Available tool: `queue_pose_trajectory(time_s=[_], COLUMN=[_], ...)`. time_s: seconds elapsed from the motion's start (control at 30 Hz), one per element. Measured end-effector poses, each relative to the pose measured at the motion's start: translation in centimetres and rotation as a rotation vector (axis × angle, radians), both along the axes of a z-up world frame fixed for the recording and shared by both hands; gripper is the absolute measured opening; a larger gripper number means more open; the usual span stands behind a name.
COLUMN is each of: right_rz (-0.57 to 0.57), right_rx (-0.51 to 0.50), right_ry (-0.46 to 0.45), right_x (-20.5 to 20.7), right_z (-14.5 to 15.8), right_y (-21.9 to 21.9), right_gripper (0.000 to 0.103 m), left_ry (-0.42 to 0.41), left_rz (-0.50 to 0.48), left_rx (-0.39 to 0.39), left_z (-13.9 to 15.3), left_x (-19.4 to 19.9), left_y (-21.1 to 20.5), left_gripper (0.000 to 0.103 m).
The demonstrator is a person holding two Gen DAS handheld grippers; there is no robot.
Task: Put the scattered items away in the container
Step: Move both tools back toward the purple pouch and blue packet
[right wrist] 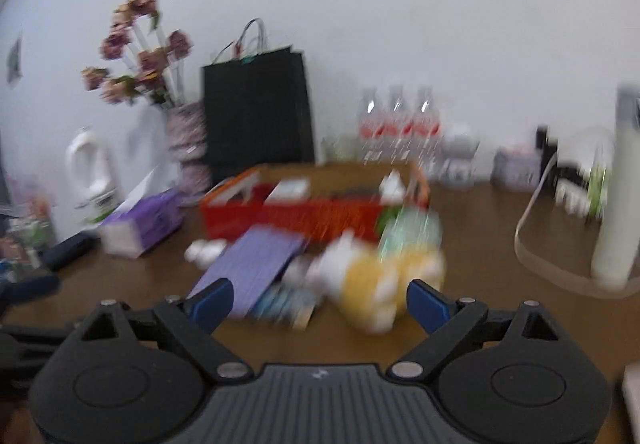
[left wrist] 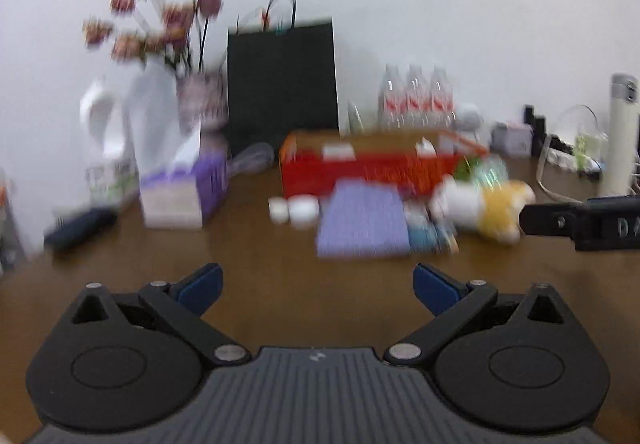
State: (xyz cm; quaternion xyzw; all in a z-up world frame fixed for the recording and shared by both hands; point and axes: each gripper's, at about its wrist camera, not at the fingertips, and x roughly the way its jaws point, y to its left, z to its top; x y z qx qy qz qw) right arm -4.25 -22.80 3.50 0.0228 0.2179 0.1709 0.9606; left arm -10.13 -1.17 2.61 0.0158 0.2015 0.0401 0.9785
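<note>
On the brown wooden table, a red container was seen lying with its long axis running left to right, its open top facing up and a few small white boxes held inside. Its front wall appeared ribbed or slatted, though blur prevented certainty. Just before it, the scattered items were grouped: a flat purple rectangular pack, its long axis pointed away toward the container; two small white round jars to its left; and a soft plush toy, white and yellow, laid on its side to the right with its length roughly parallel to the container. A small blue-toned packet was seen between pack and toy, touching both as far as could be told.

The left gripper was held above bare tabletop, its blue-padded fingers spread wide with nothing between them. The right gripper was likewise spread apart and unloaded, with the plush toy seen just beyond its fingers, contact not determinable.

Behind, a black paper bag, three clear bottles and a purple tissue box were noted.
</note>
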Motion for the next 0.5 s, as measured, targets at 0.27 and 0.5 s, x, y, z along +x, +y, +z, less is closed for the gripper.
queue_pose_trajectory(time_s=[0.27, 0.5], right_rz=[0.026, 0.029], right_rx=[-0.037, -0.046], right_ry=[0.014, 0.054], right_x=[-4.3, -2.2], right_z=[-1.1, -1.9], right_y=[0.8, 1.0], right_gripper=[0.092, 0.089], left_ry=[0.002, 0.063], left_rz=[-0.027, -0.061], left_rx=[-0.034, -0.068], left_z=[0.4, -0.5], left_x=[-0.3, 2.1], left_y=[0.3, 1.4], left_gripper=[0.103, 0.103])
